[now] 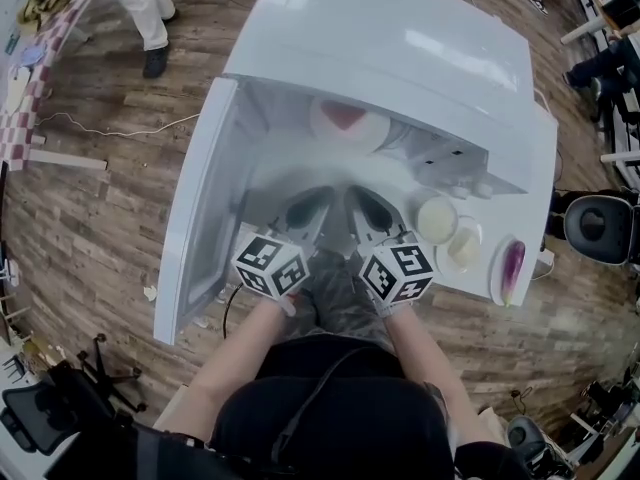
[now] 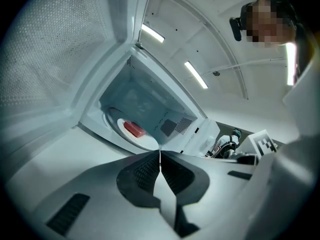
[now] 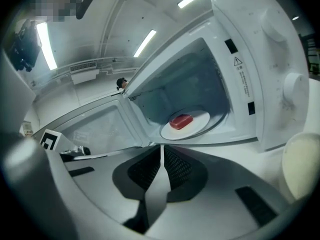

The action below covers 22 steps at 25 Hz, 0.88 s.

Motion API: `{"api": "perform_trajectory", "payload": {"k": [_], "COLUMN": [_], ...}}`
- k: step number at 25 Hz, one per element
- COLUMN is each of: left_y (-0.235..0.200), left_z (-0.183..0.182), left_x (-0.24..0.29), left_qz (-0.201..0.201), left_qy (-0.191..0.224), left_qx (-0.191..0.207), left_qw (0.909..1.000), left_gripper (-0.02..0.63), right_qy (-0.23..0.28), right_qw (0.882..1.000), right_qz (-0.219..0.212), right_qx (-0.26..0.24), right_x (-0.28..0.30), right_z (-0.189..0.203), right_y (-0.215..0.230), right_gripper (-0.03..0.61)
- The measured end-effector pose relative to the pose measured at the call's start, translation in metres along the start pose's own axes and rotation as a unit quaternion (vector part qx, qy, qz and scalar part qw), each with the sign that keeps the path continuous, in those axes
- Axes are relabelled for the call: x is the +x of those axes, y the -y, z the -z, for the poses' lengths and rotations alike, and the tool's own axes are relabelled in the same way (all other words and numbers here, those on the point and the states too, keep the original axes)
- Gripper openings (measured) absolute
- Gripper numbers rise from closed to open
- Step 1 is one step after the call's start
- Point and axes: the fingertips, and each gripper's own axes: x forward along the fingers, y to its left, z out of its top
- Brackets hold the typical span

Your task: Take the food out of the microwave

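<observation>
Jaws pressed together and empty, the left gripper (image 1: 305, 210) and right gripper (image 1: 370, 214) hover side by side at the open microwave (image 1: 400, 38). The red food (image 3: 181, 121) sits on its plate (image 3: 202, 125) straight ahead inside, lying crosswise, with neither of the 2 clearly nearer.

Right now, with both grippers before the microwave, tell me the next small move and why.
Probably open the right gripper and ease it toward the near rim of the plate. The microwave door stands open, the red food lies on that plate inside, and this gripper and the left gripper are both shut, empty, short of the opening.
</observation>
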Motion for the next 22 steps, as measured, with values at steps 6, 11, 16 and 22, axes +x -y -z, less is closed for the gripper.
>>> {"api": "perform_trajectory", "payload": {"k": [6,11,16,22], "left_y": [-0.011,-0.016,-0.019,-0.018], "left_z": [0.000,0.000,-0.003,-0.002], "left_x": [0.002,0.008,0.014,0.018], "left_qz": [-0.021,-0.026,-0.028,-0.028], "left_qy": [0.006,0.007,0.008,0.002], "left_qx": [-0.003,-0.004,-0.004,0.010], "left_qw": [0.9998,0.9996,0.9996,0.9996], "left_gripper": [0.015,0.015,0.015,0.015], "right_qy": [0.006,0.010,0.015,0.043], "right_qw": [0.997,0.993,0.982,0.947], "right_qz": [0.021,0.023,0.022,0.031], "right_qx": [0.075,0.118,0.189,0.316], "right_x": [0.014,0.024,0.034,0.040], "right_z": [-0.004,-0.006,-0.007,-0.014], "right_y": [0.020,0.027,0.036,0.056], "right_gripper": [0.021,0.021,0.083,0.091]}}
